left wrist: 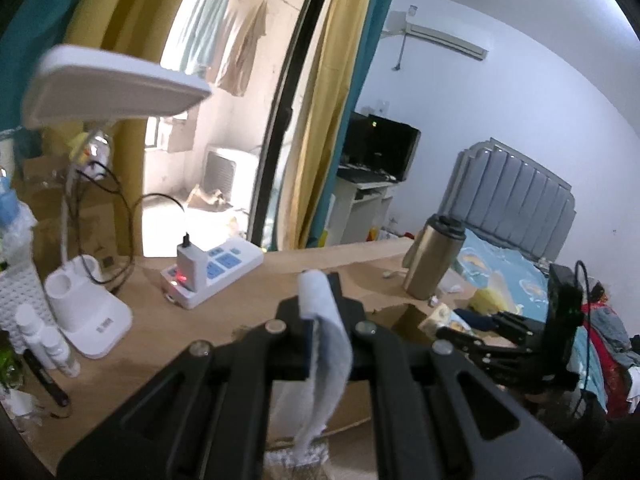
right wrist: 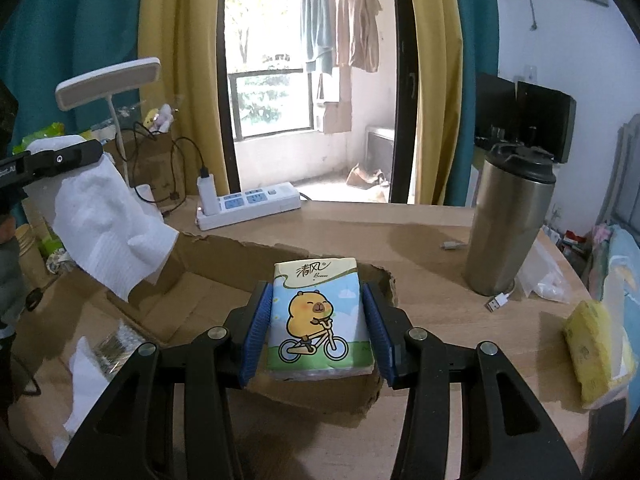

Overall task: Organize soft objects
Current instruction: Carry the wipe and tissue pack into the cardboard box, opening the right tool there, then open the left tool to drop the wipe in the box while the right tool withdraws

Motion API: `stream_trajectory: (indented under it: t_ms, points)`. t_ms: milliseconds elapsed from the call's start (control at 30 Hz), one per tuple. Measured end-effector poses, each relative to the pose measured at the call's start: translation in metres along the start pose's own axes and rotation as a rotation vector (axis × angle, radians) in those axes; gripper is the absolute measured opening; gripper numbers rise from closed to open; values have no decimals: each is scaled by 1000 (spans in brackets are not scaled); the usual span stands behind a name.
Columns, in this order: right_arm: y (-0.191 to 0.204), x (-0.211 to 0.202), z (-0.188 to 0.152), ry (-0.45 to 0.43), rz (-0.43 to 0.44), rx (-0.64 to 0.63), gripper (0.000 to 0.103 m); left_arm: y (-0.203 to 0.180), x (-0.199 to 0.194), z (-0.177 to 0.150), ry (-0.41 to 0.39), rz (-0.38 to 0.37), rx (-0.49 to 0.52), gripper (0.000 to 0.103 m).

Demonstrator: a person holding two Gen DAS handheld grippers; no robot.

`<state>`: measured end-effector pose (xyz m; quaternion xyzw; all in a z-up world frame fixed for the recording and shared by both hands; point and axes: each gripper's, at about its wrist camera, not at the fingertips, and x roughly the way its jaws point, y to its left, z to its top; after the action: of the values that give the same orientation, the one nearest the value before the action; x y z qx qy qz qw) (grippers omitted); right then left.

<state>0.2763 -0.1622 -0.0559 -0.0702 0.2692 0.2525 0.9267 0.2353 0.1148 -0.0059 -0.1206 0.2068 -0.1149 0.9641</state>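
While left gripper (left wrist: 320, 312) pinches white cloth (left wrist: 328, 344); right gripper (right wrist: 318, 328) clamps tissue pack (right wrist: 318, 316)

Two tissue packs (right wrist: 320, 316), one tumbler (right wrist: 508, 224), one lamp (right wrist: 106, 80).

Blown-out daylight through the balcony doorway (right wrist: 308, 80); motion blur, fisheye-bent edges.

Both grippers are black plastic linkages with round silver pivot screws. The right gripper (right wrist: 318, 330) has ribbed blue pads (right wrist: 256, 334); the left gripper (left wrist: 320, 312) shows a blue edge.
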Motion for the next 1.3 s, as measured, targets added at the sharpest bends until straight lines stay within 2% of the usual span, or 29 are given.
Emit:
stream_trajectory:
  t_ms: [167, 367, 767, 867, 933, 967, 1000, 1033, 1067, 1100, 1300]
  points:
    - [-1, 10, 1, 16, -5, 5, 49, -10, 23, -8, 52, -23, 15, 5]
    - [-2, 24, -4, 55, 0, 7, 49, -8, 64, -25, 209, -6, 13, 6]
    - [0, 35, -9, 85, 6, -2, 49, -11, 115, -61, 418, -38, -9, 9]
    - [1, 41, -11, 99, 5, -7, 49, -15, 117, -65, 429, -39, 3, 19]
    - [1, 43, -12, 109, 9, -4, 50, -15, 117, -65, 425, -35, 0, 21]
    - [1, 44, -11, 109, 16, 2, 55, -16, 115, -63, 422, -34, 2, 23]
    - [0, 43, -11, 105, 19, 6, 61, -17, 114, -62, 417, -38, 5, 30]
    - [-1, 41, -10, 97, 22, 7, 72, -18, 112, -60, 410, -41, 7, 38]
    - [-1, 40, -9, 91, 24, 5, 76, -18, 111, -58, 405, -40, 9, 63]
    - [-1, 39, -8, 84, 22, 3, 76, -19, 108, -56, 395, -41, 3, 82]
    - [1, 26, -5, 64, 20, -19, 76, -14, 94, -44, 354, -36, -15, 84]
